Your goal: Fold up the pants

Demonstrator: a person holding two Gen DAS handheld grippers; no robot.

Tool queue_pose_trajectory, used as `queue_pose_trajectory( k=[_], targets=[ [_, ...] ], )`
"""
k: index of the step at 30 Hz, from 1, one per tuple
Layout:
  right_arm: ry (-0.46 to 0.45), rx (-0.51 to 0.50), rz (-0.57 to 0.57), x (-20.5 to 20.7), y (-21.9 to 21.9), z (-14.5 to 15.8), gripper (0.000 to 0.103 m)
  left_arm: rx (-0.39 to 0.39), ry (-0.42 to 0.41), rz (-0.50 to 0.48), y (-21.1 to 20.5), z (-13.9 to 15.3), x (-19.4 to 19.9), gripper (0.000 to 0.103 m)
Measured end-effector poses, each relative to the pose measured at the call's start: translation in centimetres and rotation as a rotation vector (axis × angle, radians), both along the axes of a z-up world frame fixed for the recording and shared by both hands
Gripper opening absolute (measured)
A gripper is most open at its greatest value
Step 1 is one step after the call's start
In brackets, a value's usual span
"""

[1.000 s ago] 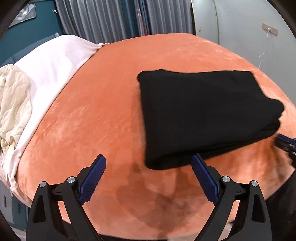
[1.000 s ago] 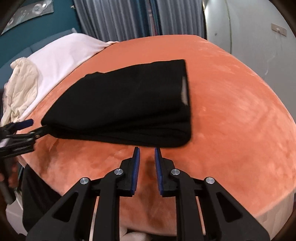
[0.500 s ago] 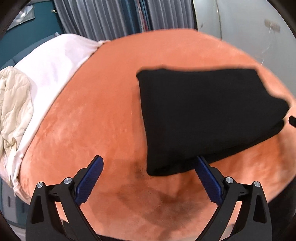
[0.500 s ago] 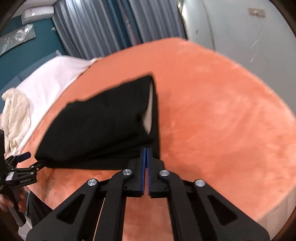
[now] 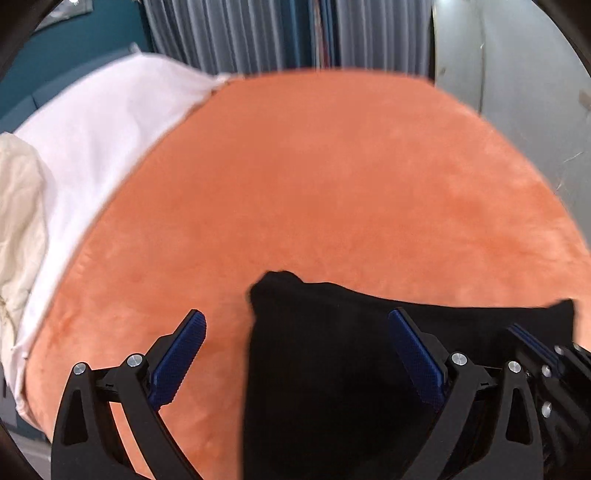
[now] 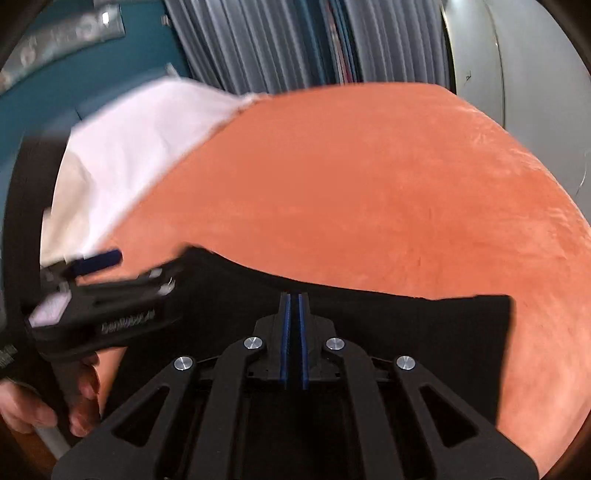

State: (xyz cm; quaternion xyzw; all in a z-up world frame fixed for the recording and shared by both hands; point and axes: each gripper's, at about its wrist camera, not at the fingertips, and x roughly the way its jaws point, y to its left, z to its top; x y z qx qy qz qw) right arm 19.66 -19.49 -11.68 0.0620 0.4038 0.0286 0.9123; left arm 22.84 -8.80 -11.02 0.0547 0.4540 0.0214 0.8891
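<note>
The folded black pants (image 5: pixel 332 369) lie on the orange bed cover (image 5: pixel 332 184), low in both views. My left gripper (image 5: pixel 295 315) is open wide and straddles their left edge, with its left finger over the cover and its right finger over the cloth. My right gripper (image 5: pixel 532 343) shows near the pants' far right corner. In the right wrist view my right gripper (image 6: pixel 294 295) is shut, its tips at the far edge of the pants (image 6: pixel 424 332). I cannot tell whether cloth is pinched. My left gripper (image 6: pixel 122 269), blurred, is held by a hand (image 6: pixel 77 406).
A white sheet (image 5: pixel 110 129) covers the bed's left part, with a cream quilt (image 5: pixel 18 221) bunched at the far left. Grey curtains (image 5: pixel 277 33) and a pale wall (image 5: pixel 517 92) stand behind the bed. Bare orange cover stretches beyond the pants.
Both grippers moved forward over the bed, from in front of the pants to above them. The right jaws went from slightly apart to shut. The left stayed open.
</note>
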Motion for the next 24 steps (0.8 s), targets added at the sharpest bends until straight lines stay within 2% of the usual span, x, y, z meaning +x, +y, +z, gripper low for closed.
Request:
queue_pose_trajectory(
  k=[1,2,3,4,5,6,7,9,10,11,12,14,15,17,19,22,24],
  targets=[
    [0.019,-0.055,-0.043,0.4,-1.2,-0.9,0.000,0.037,0.057,0.023,-0.2,-2.2,1.6,0.098],
    [0.041,-0.074,-0.101,0.1,-2.2,-2.0,0.000,0.026,0.092,0.024,-0.1,-3.6,2.3,0.098],
    [0.060,0.002,-0.140,0.0,-4.4,-2.9,0.000,-0.033,0.138,0.028,0.5,-5.0,3.0,0.098],
    [0.067,0.208,-0.171,-0.4,-7.4,-3.7,0.000,-0.144,0.168,0.059,1.7,-5.7,3.5,0.098],
    [0.065,0.287,-0.197,-0.6,-8.8,-3.8,0.000,-0.209,0.170,0.085,2.5,-5.8,3.6,0.098],
    [0.061,0.285,-0.214,-0.6,-9.1,-3.4,0.000,-0.249,0.172,0.102,3.2,-5.8,3.7,0.098],
    [0.056,0.239,-0.218,-0.5,-8.3,-2.8,0.000,-0.257,0.178,0.106,3.4,-6.0,3.8,0.098],
    [0.030,0.168,-0.171,-0.3,-5.9,-1.7,0.001,-0.233,0.163,0.097,3.1,-5.9,3.5,0.098],
    [0.017,0.092,-0.135,0.0,-4.4,-1.5,0.000,-0.218,0.150,0.094,2.9,-5.9,3.4,0.098],
    [0.031,0.022,-0.143,0.8,-4.2,-2.1,0.000,-0.212,0.142,0.090,2.8,-5.9,3.3,0.098],
    [0.057,-0.002,-0.161,1.1,-4.3,-3.1,0.000,-0.214,0.141,0.086,3.1,-5.8,3.5,0.098],
    [0.053,0.200,-0.205,0.7,-7.3,-4.1,0.000,-0.216,0.142,0.085,3.6,-5.9,3.2,0.098],
    [0.039,0.225,-0.236,0.4,-8.2,-3.7,0.000,-0.213,0.141,0.084,3.4,-5.9,3.1,0.098],
    [-0.017,0.132,-0.379,-1.6,-9.7,-1.9,0.000,-0.216,0.144,0.080,3.7,-5.3,3.5,0.098],
    [-0.054,0.175,-0.391,-4.5,-10.5,-0.2,0.002,-0.208,0.116,0.064,3.9,-3.7,2.5,0.097],
    [-0.085,0.136,-0.304,-8.1,-8.9,2.1,0.003,-0.200,0.003,0.032,4.6,-0.4,-1.7,0.097],
    [-0.089,0.121,-0.235,-10.8,-7.6,2.5,0.003,-0.193,-0.016,0.004,4.7,0.5,-4.2,0.098]
  ],
)
